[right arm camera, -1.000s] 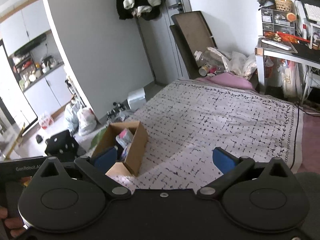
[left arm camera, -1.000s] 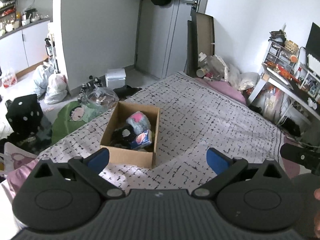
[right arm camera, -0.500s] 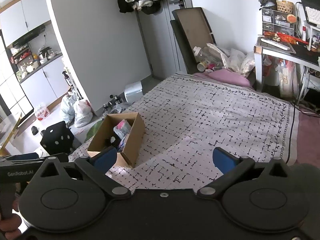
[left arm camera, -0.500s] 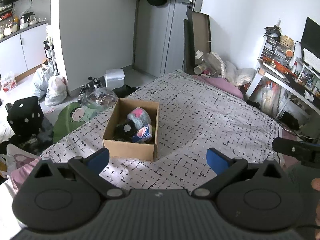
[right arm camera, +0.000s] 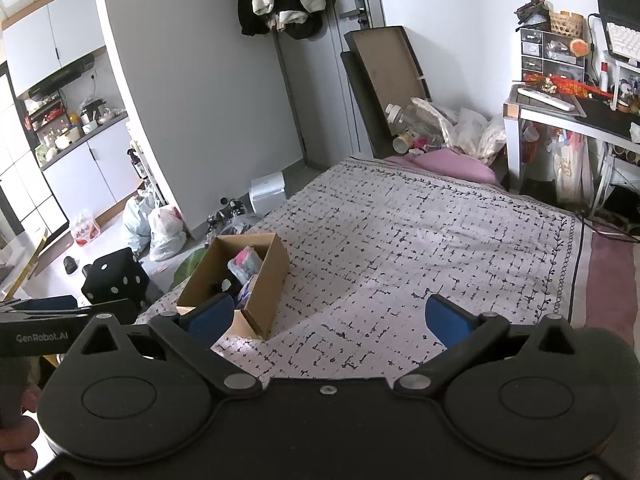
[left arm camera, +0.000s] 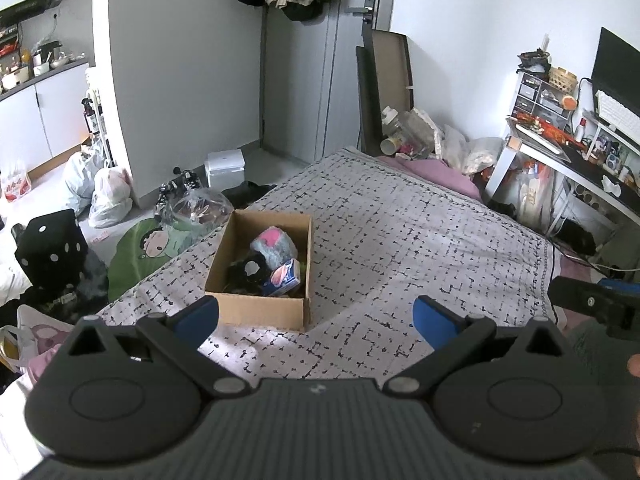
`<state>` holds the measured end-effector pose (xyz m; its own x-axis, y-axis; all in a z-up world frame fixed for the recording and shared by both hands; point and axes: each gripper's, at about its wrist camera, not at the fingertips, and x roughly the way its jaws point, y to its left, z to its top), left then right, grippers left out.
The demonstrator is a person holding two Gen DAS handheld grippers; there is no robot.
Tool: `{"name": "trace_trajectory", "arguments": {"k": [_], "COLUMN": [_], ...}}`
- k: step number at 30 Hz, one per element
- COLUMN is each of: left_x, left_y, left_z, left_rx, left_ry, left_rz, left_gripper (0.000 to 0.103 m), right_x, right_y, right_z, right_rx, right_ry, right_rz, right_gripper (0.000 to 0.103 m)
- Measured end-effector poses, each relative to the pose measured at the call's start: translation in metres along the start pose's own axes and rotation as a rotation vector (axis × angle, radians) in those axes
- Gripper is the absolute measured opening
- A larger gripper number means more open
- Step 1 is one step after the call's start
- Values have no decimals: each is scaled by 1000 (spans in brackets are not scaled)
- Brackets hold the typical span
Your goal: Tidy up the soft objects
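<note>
A bed (left arm camera: 400, 240) under a white, black-flecked spread (right arm camera: 420, 240) fills a cluttered room, with a door (left arm camera: 352, 60) hung with clothes beyond it and a crowded bench (left arm camera: 580, 156) off to the right of the fingers. Ahead of the left gripper (left arm camera: 316, 314), just past its left fingertip, an open cardboard box (left arm camera: 260, 304) sits near the bed's left edge, holding a pink-and-grey plush toy (left arm camera: 274, 242), a dark soft item and a blue-and-white packet. The right gripper (right arm camera: 328, 316) sees the same box (right arm camera: 264, 284) beyond its left finger. Both sets of fingers are spread wide and hold nothing. Open bedspread stretches ahead and right of both. Compared with a second ago, both cameras sit higher and farther back, so the box looks smaller.
</note>
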<state>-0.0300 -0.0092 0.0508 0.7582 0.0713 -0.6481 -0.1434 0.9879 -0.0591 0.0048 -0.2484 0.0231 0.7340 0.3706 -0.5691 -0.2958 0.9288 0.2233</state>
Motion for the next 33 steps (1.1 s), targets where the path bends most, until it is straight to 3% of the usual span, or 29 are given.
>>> {"name": "trace_trajectory", "arguments": {"k": [33], "left_x": [-7], "left_y": [-4], "left_z": [-3], "left_rx": [-9], "left_ry": [3], "left_rz": [12], "left_gripper": [102], "right_x": [-3], "right_y": [-9], "right_z": [-6], "right_rx": [19], "right_ry": [9], "right_rz": [13], "right_gripper": [103]}}
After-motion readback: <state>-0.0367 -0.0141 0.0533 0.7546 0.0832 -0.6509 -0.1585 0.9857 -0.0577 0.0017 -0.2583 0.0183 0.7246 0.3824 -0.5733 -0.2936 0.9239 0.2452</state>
